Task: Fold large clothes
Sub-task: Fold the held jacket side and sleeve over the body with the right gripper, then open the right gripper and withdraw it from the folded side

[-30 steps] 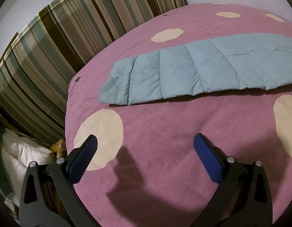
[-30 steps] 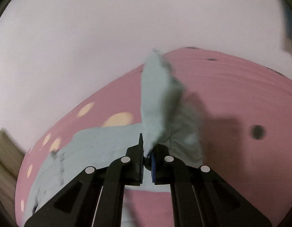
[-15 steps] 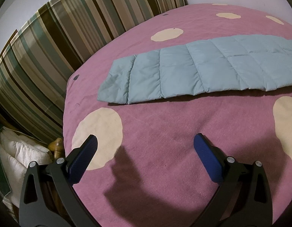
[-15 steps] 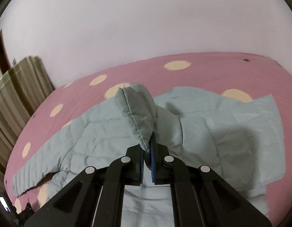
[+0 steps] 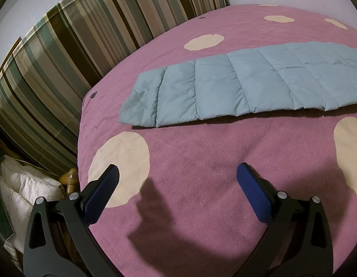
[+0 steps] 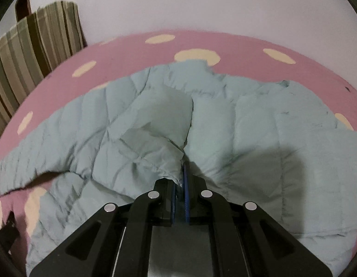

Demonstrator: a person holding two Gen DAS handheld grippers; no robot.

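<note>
One fold of the quilted jacket (image 6: 224, 124) sits pinched in the right tool (image 6: 181, 180).

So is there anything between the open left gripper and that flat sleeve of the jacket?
Nothing visible. Only bare pink bedspread lies between the left gripper and the sleeve of the light blue quilted jacket. The gripper's own shadow falls there.

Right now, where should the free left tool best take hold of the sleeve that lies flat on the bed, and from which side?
Probably the cuff end of the sleeve, approached from the near edge. It lies flat, apart from the open left tool, and its near edge seems slightly raised off the bedspread.
</note>
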